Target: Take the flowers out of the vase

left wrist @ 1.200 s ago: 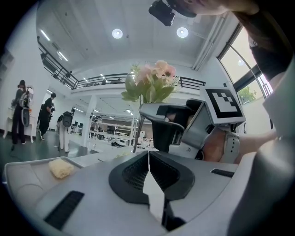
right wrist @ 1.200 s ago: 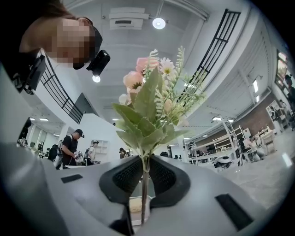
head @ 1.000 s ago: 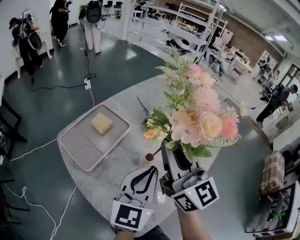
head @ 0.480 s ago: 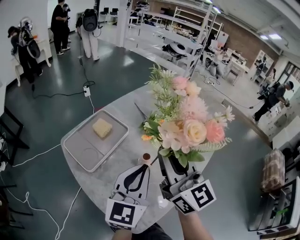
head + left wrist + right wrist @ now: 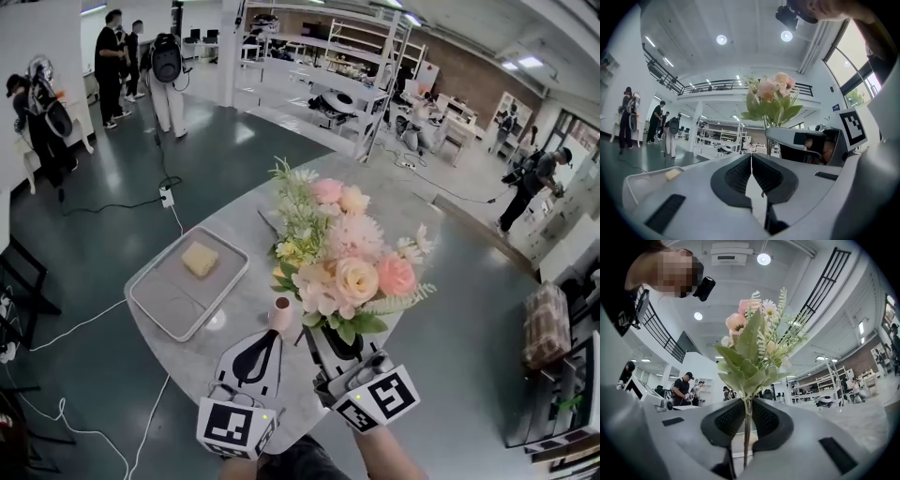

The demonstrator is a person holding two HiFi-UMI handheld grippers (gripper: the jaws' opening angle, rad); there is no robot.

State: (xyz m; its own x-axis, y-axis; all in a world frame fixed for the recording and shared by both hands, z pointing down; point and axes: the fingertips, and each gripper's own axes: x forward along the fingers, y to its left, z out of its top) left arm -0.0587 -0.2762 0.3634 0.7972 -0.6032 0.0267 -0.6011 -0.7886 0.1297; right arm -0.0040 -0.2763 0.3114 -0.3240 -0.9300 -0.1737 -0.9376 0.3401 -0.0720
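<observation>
Right gripper view has my right gripper (image 5: 747,416) clamped on the green stem (image 5: 746,437) of the flowers (image 5: 752,343). The stem runs upright through the narrow gap between the dark pads. Leaves and pink blooms fan out above them into the upper middle of the frame.

Left gripper view shows my left gripper (image 5: 751,161) with its pads pressed together at the tips and nothing between them. The same bunch rises beyond it at the top centre.

Seen from the head view, both grippers sit low in the middle of the frame, the left one to the left. A small pinkish vase (image 5: 281,314) stands on the marble table (image 5: 234,309) right at the left gripper's tip; I cannot tell whether they touch. The bunch is held to the right of the vase and above it, with its stems in my right gripper and not in the vase's mouth.

Further out, at the middle left, a grey tray (image 5: 150,305) lies on the table with a yellow block (image 5: 199,260) in it. People (image 5: 112,66) stand on the dark floor at the upper left.
</observation>
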